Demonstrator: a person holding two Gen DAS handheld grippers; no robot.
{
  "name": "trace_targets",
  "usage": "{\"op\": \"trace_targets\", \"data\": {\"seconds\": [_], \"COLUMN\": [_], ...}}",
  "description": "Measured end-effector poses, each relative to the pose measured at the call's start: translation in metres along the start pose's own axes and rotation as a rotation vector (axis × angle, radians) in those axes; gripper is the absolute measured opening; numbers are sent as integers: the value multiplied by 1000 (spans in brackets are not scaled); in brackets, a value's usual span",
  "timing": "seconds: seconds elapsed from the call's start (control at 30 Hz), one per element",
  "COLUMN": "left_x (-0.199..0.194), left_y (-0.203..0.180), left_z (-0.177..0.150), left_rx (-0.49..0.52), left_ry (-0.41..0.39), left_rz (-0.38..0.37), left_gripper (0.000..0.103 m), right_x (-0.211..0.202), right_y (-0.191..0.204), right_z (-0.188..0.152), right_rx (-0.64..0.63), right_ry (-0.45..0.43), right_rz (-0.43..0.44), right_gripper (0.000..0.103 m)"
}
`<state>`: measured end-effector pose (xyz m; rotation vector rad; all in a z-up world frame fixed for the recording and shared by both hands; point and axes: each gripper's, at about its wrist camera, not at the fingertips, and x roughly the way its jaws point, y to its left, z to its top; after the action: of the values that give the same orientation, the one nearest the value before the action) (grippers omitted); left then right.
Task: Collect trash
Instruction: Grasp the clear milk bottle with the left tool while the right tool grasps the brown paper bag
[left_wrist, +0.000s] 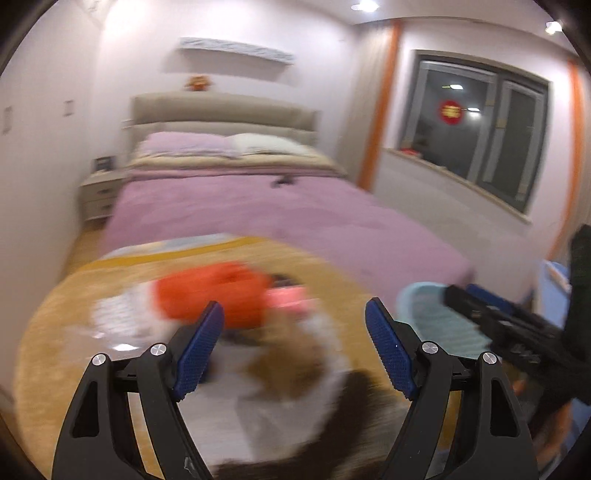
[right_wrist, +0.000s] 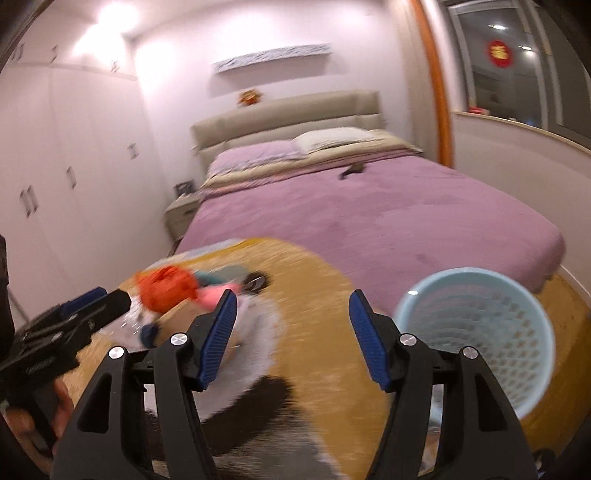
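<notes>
While both the left gripper (left_wrist: 294, 325) and right gripper (right_wrist: 291, 317) gape wide and empty over the yellow rug (right_wrist: 325, 295), blurred orange trash (right_wrist: 166, 287) lies left of centre, light-blue basket (right_wrist: 476, 332) lower right, purple bed (right_wrist: 369, 210) behind.

The left gripper (left_wrist: 293, 350) has two black plastic arms with long cut-out holes and four round silver screws on top. Its fingers (left_wrist: 197, 350) wear blue bumpy pads. The right gripper (right_wrist: 291, 339) looks just the same. At 8 o'clock in the right view, bare skin shows under a black handle.
</notes>
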<state>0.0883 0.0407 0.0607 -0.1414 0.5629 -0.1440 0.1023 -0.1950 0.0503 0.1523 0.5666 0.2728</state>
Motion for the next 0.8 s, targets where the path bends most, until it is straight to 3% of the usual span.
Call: {"op": "trace_targets", "data": {"seconds": [0.23,0.43,0.6,0.7,0.8], "left_x": [-1,16,28,35,37], "left_y": [107,169,196,204,205], "left_z": [0,-4,-8,-14,-21], "left_rx": [-88,-98,-138,-167,-201], "left_ry": [52,106,144,178,202], "left_rz": [151,248,227,177,107], "left_gripper": [77,75,70,60,52], "right_x": [34,68,91,97,101], "right_y": [70,92,110,116,119], "right_z": [-6,-13,-19,-23,-27], "right_rx": [-102,-101,-122,-143,-158], "right_ry": [56,127,163,178,199], "right_rz": [77,72,51,38,35], "right_gripper": [60,60,60,59,42]}}
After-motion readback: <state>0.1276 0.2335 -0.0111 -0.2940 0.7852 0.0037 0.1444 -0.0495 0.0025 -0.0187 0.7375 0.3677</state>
